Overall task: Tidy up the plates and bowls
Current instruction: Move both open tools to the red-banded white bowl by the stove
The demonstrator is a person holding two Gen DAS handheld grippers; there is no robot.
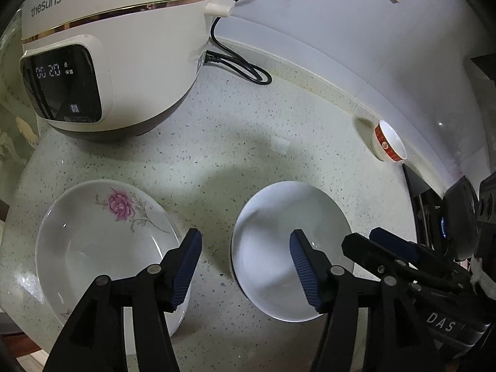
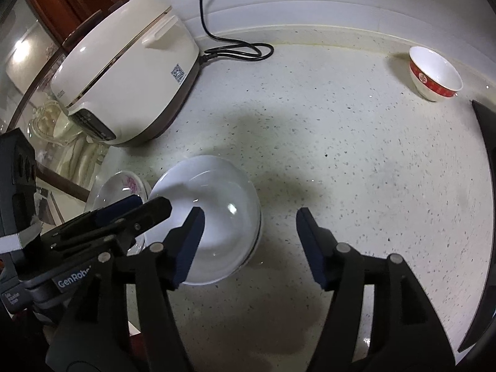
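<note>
We see bare counter [image 2: 356, 161] between the white plate [image 2: 214, 217] and the far bowl [image 2: 434, 74]. The cooker [image 1: 117, 55] and its looped cord [image 1: 245, 68] block the back left; the flowered plate [image 1: 102, 241] sits beside the white one.

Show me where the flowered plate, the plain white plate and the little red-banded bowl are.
flowered plate [image 1: 102, 241], left wrist view, on its bare white centre.
plain white plate [image 1: 279, 232], left wrist view, on its inner surface.
red-banded bowl [image 2: 435, 73], right wrist view, on its white inside.
</note>
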